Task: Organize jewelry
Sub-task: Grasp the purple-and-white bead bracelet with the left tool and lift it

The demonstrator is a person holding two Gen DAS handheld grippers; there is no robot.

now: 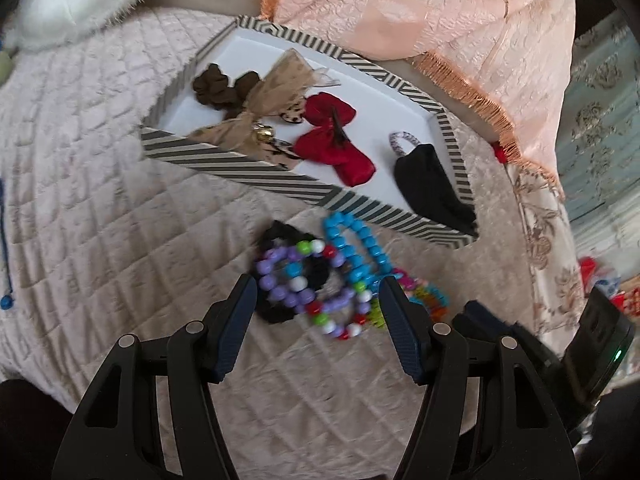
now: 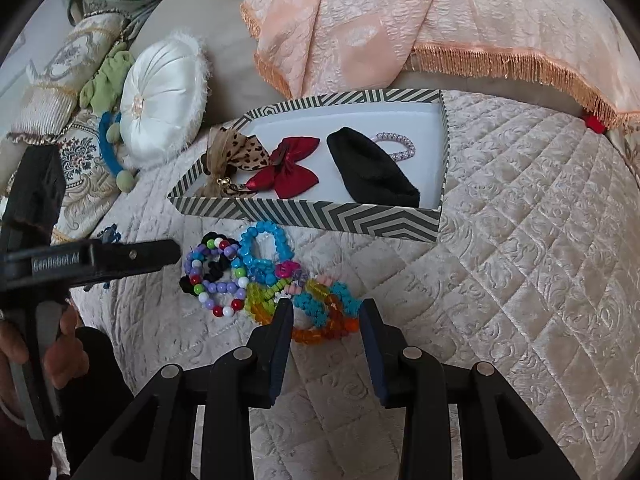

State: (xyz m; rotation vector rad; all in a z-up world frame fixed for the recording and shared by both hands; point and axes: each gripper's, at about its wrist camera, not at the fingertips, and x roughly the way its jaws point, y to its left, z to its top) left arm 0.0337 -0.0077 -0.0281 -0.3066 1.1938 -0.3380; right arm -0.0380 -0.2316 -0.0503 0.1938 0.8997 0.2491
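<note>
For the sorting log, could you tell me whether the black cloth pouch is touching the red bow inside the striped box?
Apart. The right wrist view shows white box floor between the black cloth pouch and the red bow.

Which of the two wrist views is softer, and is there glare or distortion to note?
Left wrist view: motion-smeared, the beaded bracelets and striped box soft-edged. Right wrist view: sharper, bead colours on the bracelets distinct. Both: even daylight, no harsh glare, strong fisheye bending with dark corners.
</note>
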